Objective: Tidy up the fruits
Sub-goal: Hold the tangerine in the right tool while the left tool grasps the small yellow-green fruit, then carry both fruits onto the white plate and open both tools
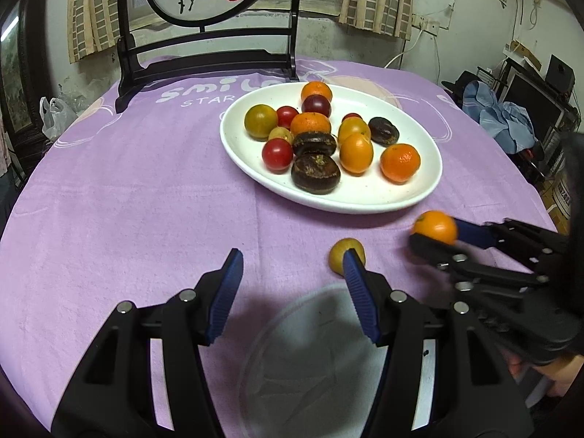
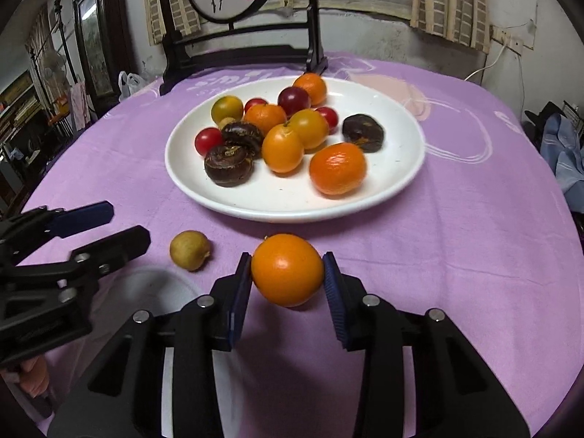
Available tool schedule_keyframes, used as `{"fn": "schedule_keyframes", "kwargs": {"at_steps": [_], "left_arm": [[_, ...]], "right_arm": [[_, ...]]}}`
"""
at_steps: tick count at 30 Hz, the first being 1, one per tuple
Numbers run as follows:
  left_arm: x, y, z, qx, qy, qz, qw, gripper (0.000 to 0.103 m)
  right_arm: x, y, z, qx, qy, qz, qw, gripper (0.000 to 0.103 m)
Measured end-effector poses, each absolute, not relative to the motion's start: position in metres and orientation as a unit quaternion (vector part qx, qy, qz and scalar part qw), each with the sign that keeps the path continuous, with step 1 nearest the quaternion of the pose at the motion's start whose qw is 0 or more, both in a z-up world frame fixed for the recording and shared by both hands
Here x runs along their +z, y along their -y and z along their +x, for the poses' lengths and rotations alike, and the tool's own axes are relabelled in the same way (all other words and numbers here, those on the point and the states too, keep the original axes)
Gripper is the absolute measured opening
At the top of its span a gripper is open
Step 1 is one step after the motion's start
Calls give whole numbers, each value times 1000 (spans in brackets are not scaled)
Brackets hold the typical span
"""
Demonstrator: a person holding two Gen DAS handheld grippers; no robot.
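Observation:
A white oval plate (image 1: 365, 197) (image 2: 277, 208) holds several oranges, red tomatoes and dark round fruits. My right gripper (image 2: 287, 273) (image 1: 434, 237) is shut on an orange (image 2: 287, 269) (image 1: 436, 225) and holds it just above the purple cloth, in front of the plate's near rim. A small yellow-brown fruit (image 1: 345, 253) (image 2: 189, 250) lies loose on the cloth. My left gripper (image 1: 292, 273) (image 2: 109, 226) is open and empty, with its right finger just in front of that fruit.
A dark wooden screen stand (image 1: 204, 62) (image 2: 237, 51) with a painted round panel stands at the table's back. A clear plastic dish (image 1: 314, 361) (image 2: 146, 292) lies on the cloth under my left gripper. The purple cloth (image 1: 109, 200) covers the round table.

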State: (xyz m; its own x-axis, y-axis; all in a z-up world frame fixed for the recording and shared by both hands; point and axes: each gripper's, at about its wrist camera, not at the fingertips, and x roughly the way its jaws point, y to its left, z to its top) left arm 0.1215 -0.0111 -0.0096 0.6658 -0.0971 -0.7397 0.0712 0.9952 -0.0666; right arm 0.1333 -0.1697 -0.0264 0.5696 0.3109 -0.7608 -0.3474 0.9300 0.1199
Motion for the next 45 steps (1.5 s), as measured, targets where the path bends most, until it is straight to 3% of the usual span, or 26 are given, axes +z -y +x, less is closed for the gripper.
{"fn": "schedule_keyframes", "kwargs": {"at_steps": [15, 19, 22, 37, 45], "left_arm": [[-26, 53, 119, -65, -421, 35, 904, 58], [-34, 58, 133, -63, -437, 26, 897, 34], [-36, 57, 141, -54, -441, 16, 896, 25], [3, 46, 118, -67, -405, 17, 912, 25], [25, 37, 154, -46, -393, 12, 918, 25]], "right_arm": [[-12, 199, 104, 200, -408, 10, 891, 39], [-8, 201, 103, 208, -403, 17, 891, 39], [-7, 202, 103, 211, -401, 20, 891, 39], [-2, 201, 106, 205, -389, 29, 898, 39], [21, 179, 148, 200, -370, -1, 907, 39]]}}
